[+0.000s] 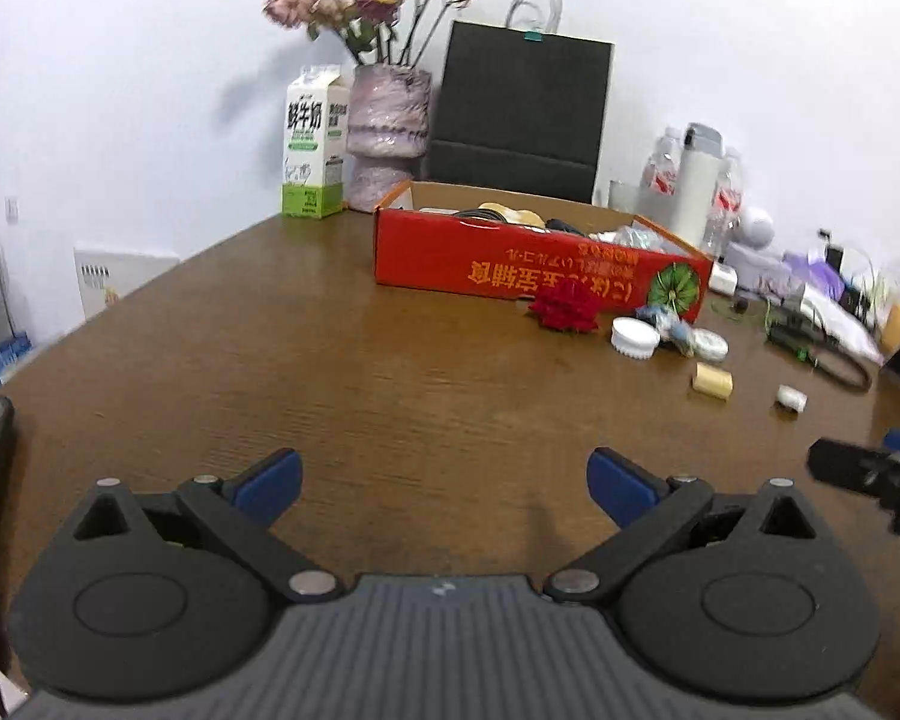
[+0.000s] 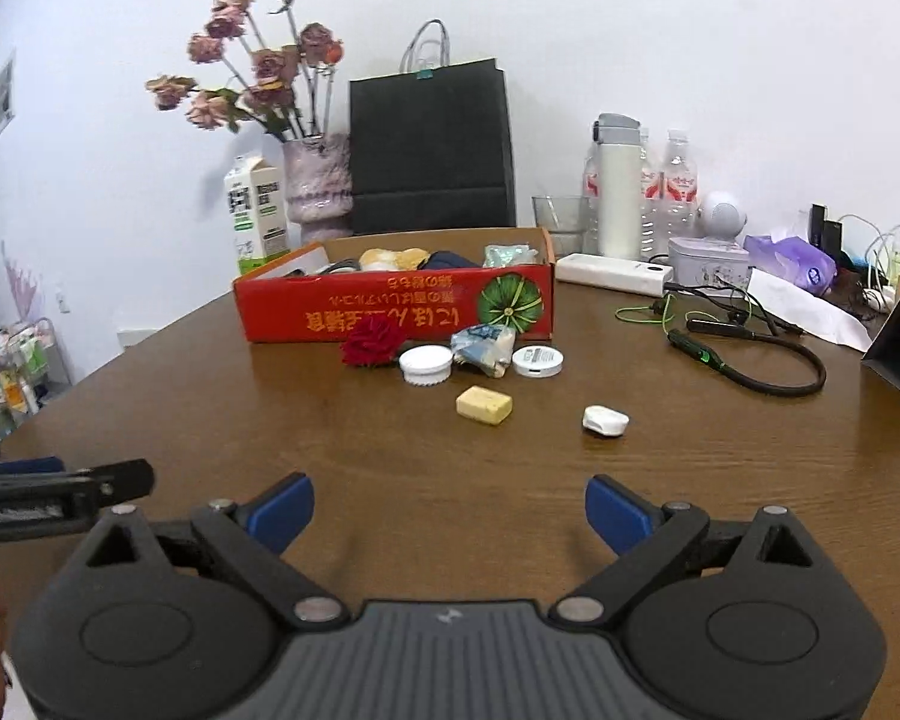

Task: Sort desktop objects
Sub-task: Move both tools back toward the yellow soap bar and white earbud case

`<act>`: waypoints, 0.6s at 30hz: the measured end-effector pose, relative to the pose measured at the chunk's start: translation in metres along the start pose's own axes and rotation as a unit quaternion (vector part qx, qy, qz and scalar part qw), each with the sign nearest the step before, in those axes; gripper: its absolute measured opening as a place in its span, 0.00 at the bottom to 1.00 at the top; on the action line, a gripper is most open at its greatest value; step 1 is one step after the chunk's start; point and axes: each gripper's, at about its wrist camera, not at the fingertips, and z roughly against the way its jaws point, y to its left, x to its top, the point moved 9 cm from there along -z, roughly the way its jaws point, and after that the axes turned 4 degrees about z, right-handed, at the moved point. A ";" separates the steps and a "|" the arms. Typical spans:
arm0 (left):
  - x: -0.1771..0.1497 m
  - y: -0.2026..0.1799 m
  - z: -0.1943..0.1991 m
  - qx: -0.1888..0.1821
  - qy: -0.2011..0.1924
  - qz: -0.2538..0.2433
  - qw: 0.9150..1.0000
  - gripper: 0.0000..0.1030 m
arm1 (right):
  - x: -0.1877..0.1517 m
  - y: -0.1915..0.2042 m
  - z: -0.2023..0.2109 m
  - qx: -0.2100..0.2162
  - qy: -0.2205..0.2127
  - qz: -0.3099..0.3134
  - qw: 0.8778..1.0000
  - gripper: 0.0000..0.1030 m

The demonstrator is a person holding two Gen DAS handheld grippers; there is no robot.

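A red cardboard box (image 2: 390, 309) (image 1: 510, 267) with several items inside stands on the brown table. In front of it lie a red flower (image 2: 371, 345) (image 1: 565, 309), a white ridged lid (image 2: 426, 365) (image 1: 635, 337), a crumpled blue-white packet (image 2: 483, 348), a round white tin (image 2: 537, 361), a yellow block (image 2: 483, 405) (image 1: 713, 381) and a small white case (image 2: 605, 420) (image 1: 791, 398). My left gripper (image 1: 444, 486) is open and empty over bare table. My right gripper (image 2: 450, 510) is open and empty, short of the yellow block.
A milk carton (image 1: 313, 144), a vase of dried roses (image 1: 387, 138) and a black paper bag (image 1: 519, 108) stand behind the box. Bottles, a white flask (image 2: 618, 186), a power bank (image 2: 612, 273), neckband earphones (image 2: 750, 360) and cables crowd the right side.
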 end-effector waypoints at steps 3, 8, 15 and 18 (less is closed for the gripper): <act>-0.004 -0.004 -0.004 0.003 0.012 -0.010 1.000 1.00 | -0.002 -0.005 0.002 -0.019 0.000 0.016 1.000 0.95; -0.010 -0.011 -0.008 0.007 0.018 -0.032 0.999 1.00 | -0.003 -0.012 -0.008 -0.013 0.010 -0.006 1.000 0.95; -0.011 -0.036 -0.014 -0.024 0.034 -0.074 0.996 1.00 | -0.002 -0.031 -0.024 -0.037 0.024 -0.003 0.999 0.93; -0.006 -0.046 -0.022 -0.056 0.047 -0.068 0.995 1.00 | -0.002 -0.043 -0.030 -0.048 0.032 -0.003 0.998 0.88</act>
